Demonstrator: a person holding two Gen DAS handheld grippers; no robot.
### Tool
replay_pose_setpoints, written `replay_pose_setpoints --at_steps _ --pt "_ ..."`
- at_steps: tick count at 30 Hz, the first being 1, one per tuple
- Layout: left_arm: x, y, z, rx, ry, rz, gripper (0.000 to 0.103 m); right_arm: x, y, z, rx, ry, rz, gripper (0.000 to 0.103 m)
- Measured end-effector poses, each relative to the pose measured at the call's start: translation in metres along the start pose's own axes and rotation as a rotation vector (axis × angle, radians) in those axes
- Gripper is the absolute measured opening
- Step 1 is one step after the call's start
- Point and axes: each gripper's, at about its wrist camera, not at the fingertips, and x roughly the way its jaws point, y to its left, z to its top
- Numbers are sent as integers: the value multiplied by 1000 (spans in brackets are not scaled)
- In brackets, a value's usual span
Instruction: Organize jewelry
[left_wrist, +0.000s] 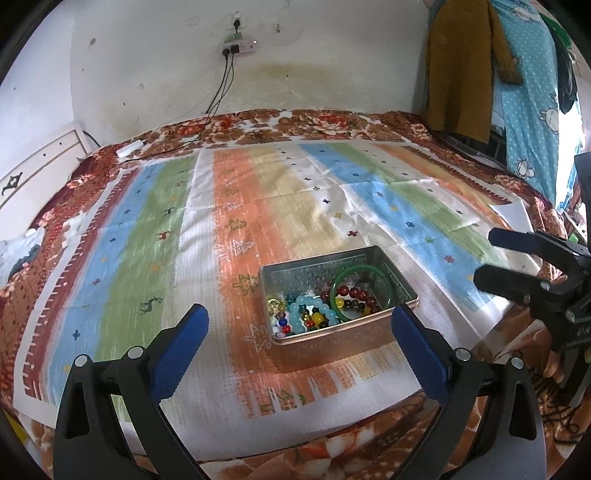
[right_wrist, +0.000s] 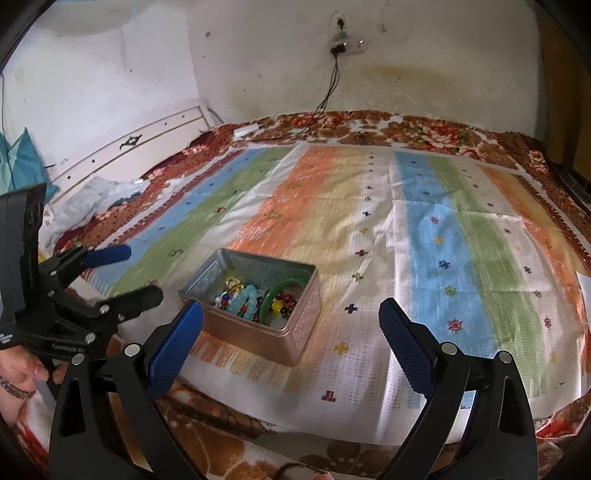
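Observation:
An open metal tin (left_wrist: 384, 330) stands on the striped cloth near its front edge; it also shows in the right wrist view (right_wrist: 258, 338). Inside lie a green bangle (left_wrist: 360, 273), a dark red bead bracelet (left_wrist: 354, 293), a light blue bead bracelet (left_wrist: 314, 308) and mixed coloured beads. The bangle (right_wrist: 275, 290) and blue beads (right_wrist: 243, 297) show in the right wrist view too. My left gripper (left_wrist: 299, 319) is open and empty, just in front of the tin. My right gripper (right_wrist: 291, 315) is open and empty, to the right of the tin.
The striped cloth (left_wrist: 277, 206) covers a bed with a floral blanket (left_wrist: 314, 123). A wall with a socket and cables (left_wrist: 238, 46) is behind. Clothes hang at the far right (left_wrist: 461, 66). A white headboard (right_wrist: 129, 147) and crumpled fabric (right_wrist: 92, 203) lie at the left.

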Motion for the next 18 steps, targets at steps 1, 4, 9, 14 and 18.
replay_pose_setpoints --at_steps 1,4,9,14,18 --pt "-1 0 0 -1 -1 1 97 1 -2 0 10 3 3 97" --pt "-1 -1 -1 7 -3 7 97 2 -9 0 37 9 1 97" --pt "-2 -2 -1 20 -2 -1 97 2 -12 0 59 16 6 97" --pt "-3 -1 0 15 -12 -1 97 5 -9 -1 41 27 2 97" --pt "-4 4 0 -8 -14 -9 97 5 -4 -2 15 29 1 97"
